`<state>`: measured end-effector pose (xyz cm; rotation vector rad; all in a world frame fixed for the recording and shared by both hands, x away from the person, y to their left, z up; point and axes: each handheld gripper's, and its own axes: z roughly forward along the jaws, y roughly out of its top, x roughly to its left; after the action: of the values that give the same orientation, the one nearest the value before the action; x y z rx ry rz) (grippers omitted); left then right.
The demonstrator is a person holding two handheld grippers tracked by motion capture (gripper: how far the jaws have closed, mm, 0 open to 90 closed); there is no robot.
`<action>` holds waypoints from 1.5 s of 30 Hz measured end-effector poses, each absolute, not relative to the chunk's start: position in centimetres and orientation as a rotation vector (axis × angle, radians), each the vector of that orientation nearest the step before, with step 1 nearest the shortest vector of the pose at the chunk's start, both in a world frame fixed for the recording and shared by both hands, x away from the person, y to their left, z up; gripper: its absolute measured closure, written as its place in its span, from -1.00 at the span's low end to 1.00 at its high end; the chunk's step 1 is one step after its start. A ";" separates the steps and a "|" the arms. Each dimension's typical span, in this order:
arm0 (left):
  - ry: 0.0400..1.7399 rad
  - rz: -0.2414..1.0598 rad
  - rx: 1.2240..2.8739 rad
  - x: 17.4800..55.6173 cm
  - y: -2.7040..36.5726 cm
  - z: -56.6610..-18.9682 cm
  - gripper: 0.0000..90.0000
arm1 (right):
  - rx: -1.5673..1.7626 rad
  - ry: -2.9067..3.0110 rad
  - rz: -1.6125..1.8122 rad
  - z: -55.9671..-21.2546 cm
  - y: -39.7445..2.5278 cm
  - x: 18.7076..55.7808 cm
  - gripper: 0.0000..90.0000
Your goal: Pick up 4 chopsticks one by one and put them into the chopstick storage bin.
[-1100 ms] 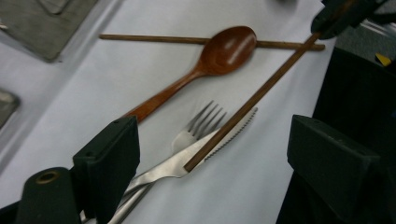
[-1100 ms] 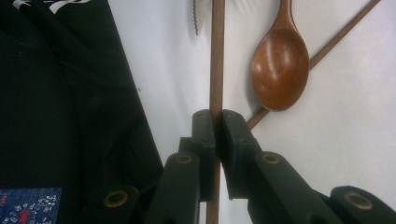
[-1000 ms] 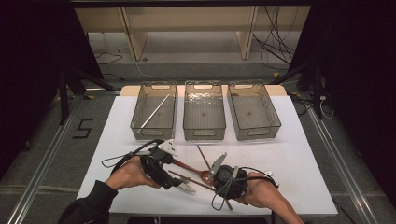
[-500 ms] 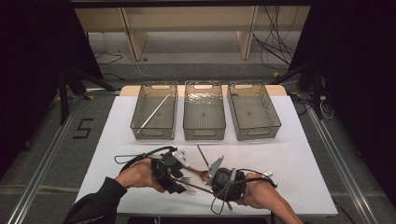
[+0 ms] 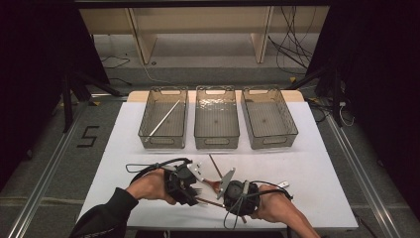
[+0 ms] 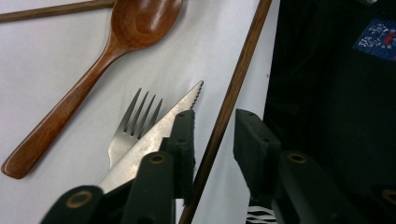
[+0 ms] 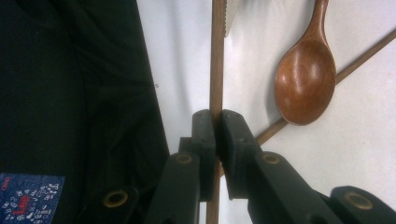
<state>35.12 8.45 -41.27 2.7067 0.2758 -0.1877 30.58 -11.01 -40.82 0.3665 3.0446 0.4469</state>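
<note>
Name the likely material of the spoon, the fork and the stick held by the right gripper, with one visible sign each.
Spoon: probably wood with a smooth, glossy finish; red-brown with visible grain.
Fork: looks like metal, brushed silver-grey with dull reflections.
Chopstick clamped in the right gripper: apparently dark wood, brown with fine lengthwise streaks.

Left gripper (image 6: 212, 135): jaws parted, a clear gap between them, held low and level.
Right gripper (image 7: 215, 135): jaws pressed together, nearly no gap.
Hands: left hand (image 5: 148, 186) and right hand (image 5: 270, 206) side by side, grippers angled toward each other.
Forearms: left one in a dark sleeve (image 5: 101, 218).
</note>
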 end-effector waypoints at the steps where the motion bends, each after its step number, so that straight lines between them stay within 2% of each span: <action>1: 0.264 -0.187 2.710 35.1 8.4 -41.3 0.58 | 0.348 3.043 0.449 -40.8 -11.0 30.6 0.89; 13: 0.168 -0.273 2.689 34.7 8.7 -41.4 0.80 | 0.244 3.052 0.461 -40.9 -11.2 30.4 0.88; 19: 0.141 -0.296 2.648 34.6 8.8 -41.1 0.88 | 0.298 3.026 0.473 -40.5 -11.6 30.7 0.78; 22: 0.153 -0.237 2.647 34.6 9.0 -40.6 0.89 | 0.390 2.983 0.508 -39.7 -12.2 31.1 0.58; 24: 0.187 -0.216 2.629 34.7 9.3 -40.3 0.89 | 0.419 2.947 0.555 -38.9 -12.8 31.4 0.35; 27: 0.227 -0.179 2.614 35.2 10.0 -40.0 0.89 | 0.569 2.883 0.662 -37.5 -13.7 31.7 0.13; 30: 0.276 -0.141 2.588 35.5 10.6 -39.6 0.89 | 0.692 2.826 0.735 -36.7 -14.6 32.2 -0.01; 45: 0.590 0.094 2.443 37.8 14.7 -37.3 0.89 | 1.067 2.705 0.788 -37.8 -16.9 32.9 -0.30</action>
<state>37.79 14.67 -37.32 2.4432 0.5897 0.0942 32.86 -16.86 -37.79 1.0668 2.7052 0.7884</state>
